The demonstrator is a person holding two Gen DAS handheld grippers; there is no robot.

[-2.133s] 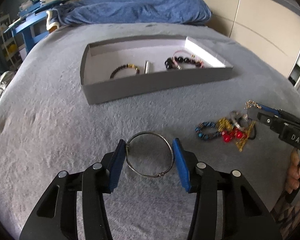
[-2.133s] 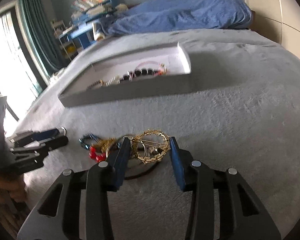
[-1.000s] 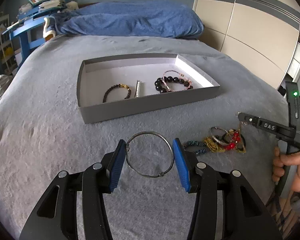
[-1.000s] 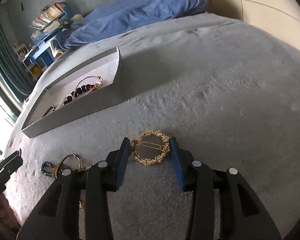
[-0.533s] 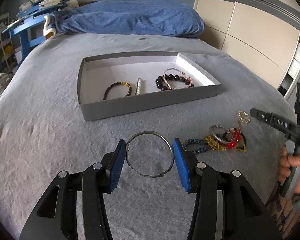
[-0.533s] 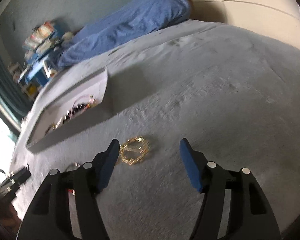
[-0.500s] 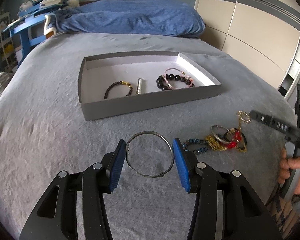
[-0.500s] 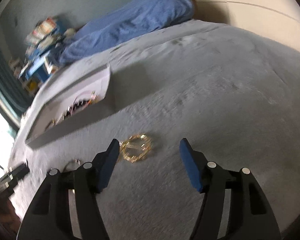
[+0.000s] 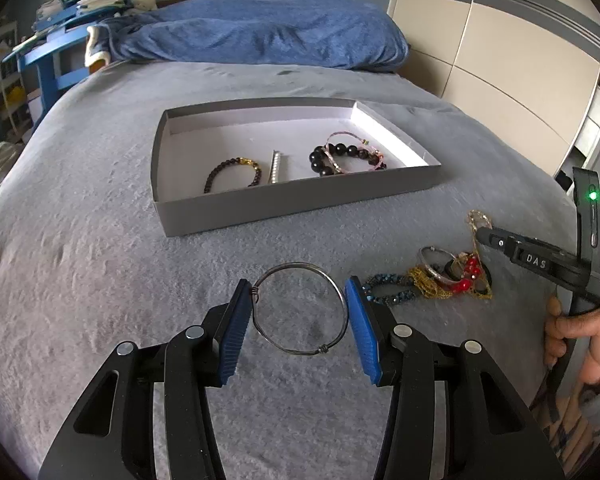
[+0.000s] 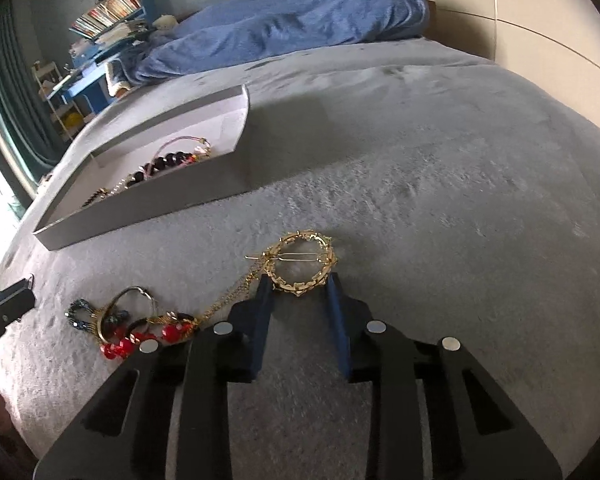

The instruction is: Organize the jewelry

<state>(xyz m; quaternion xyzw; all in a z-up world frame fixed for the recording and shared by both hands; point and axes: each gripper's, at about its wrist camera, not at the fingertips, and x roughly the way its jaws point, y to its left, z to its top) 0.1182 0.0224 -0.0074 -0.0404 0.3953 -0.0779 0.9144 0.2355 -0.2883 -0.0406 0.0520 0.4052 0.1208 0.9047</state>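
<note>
My left gripper (image 9: 298,304) is shut on a thin silver wire bangle (image 9: 296,265), held just above the grey bed cover. My right gripper (image 10: 299,280) has its jaws closing, and its tips touch the lower sides of a gold ring hair clip (image 10: 300,236) lying on the cover. A gold chain runs from the clip to a tangled pile of bracelets (image 10: 132,328). In the left wrist view that pile (image 9: 440,276) lies right of my left gripper, with the right gripper (image 9: 488,236) beyond it. A grey tray (image 9: 300,208) holds a dark bead bracelet, a silver bar and black beads.
A person's hand (image 9: 572,332) grips the right tool's handle. A blue duvet (image 9: 260,36) lies heaped at the head of the bed. Cream wardrobe doors (image 9: 500,60) stand on the right, and a blue desk with books (image 9: 60,40) on the left.
The right gripper's jaws stood wide with the gold clip lying ahead half a second ago; they have now narrowed onto the clip. The left gripper and its bangle have not moved.
</note>
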